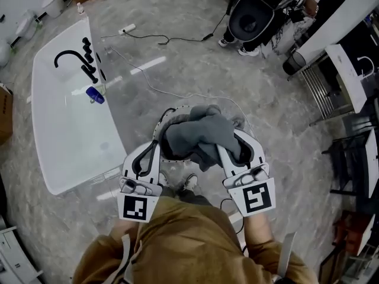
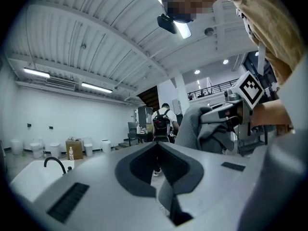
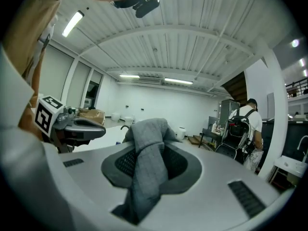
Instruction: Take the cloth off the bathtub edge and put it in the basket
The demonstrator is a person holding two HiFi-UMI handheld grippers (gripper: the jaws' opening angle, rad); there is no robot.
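The cloth (image 1: pixel 204 136) is off the bathtub (image 1: pixel 65 129), which lies well away at the far left. It now hangs bunched in the air between the two grippers, right over the basket (image 1: pixel 167 116). I can see the basket's pale rim curving out from behind the bundle on the far side.

The right gripper (image 1: pixel 238 145) has its jaws clamped on a thick fold, and the grey fabric runs straight up between them in its own view. The left gripper (image 1: pixel 159 136) has its jaws drawn together, seemingly with a thin edge of the same cloth nipped low between them, though that sliver is hard to be sure of.

To my eye the carry is finished and the drop is the step in hand. The next move calls for lowering the bundle a little and letting both jaws go, so that no loose tail drapes over the rim.
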